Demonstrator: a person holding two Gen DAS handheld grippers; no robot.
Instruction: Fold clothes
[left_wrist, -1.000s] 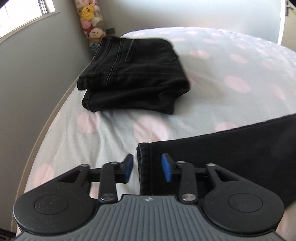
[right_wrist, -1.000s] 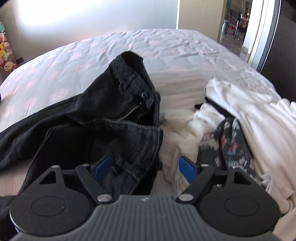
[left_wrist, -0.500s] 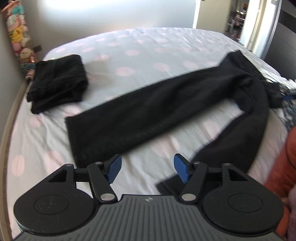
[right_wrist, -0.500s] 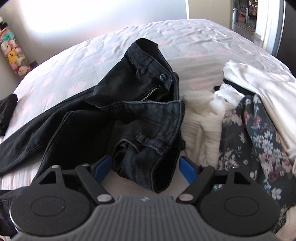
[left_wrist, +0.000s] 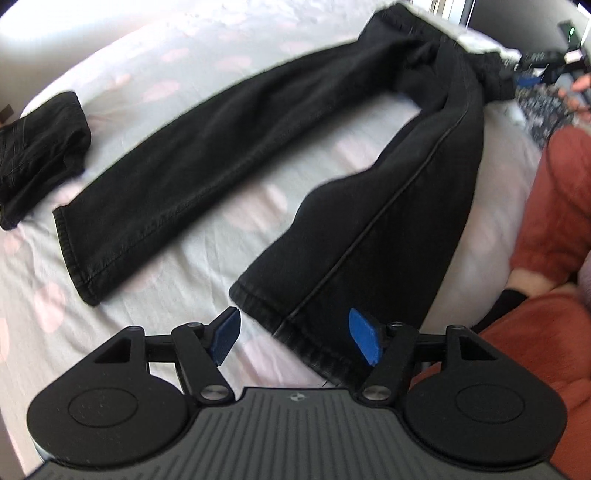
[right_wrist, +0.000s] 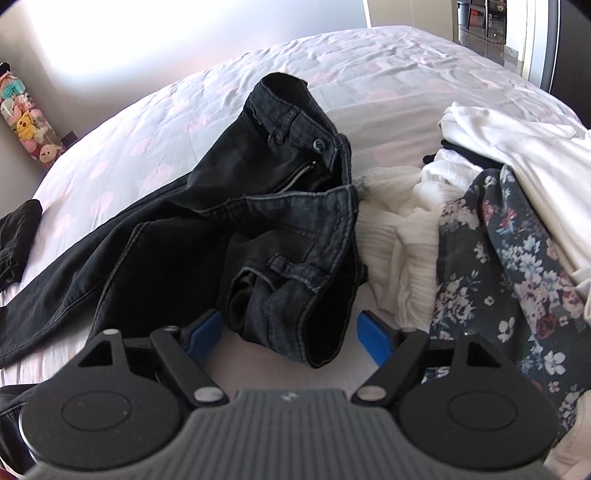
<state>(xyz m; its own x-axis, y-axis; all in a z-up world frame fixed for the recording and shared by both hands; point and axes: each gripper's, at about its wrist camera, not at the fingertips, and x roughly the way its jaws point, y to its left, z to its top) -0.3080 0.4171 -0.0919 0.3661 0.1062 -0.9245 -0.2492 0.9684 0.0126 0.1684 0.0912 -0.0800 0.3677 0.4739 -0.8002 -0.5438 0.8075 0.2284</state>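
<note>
- Jeans (left_wrist: 280, 122), black, are lying spread on the bed (left_wrist: 207, 258), the two legs splaying apart toward the hems and the waist (right_wrist: 295, 122) bunching up at the far end in the left wrist view.
- Left hand-held gripper (left_wrist: 295, 338) is hovering over the nearer leg's hem; its jaws have just been opening and are standing wide, with the hem lying below and between the blue pads (left_wrist: 364, 341), which are not pressing on it.
- Right hand-held gripper (right_wrist: 290, 338) is standing wide open at the crumpled waist; denim is sitting between the pads untouched.
- Folded dark garment (left_wrist: 37, 147) is resting near the bed's left edge, well apart from the jeans.
- White clothes (right_wrist: 399, 229) and a floral garment (right_wrist: 517, 251) are piling up just right of the waist.
- Red sleeve (left_wrist: 554, 206) is showing at the right edge.
</note>
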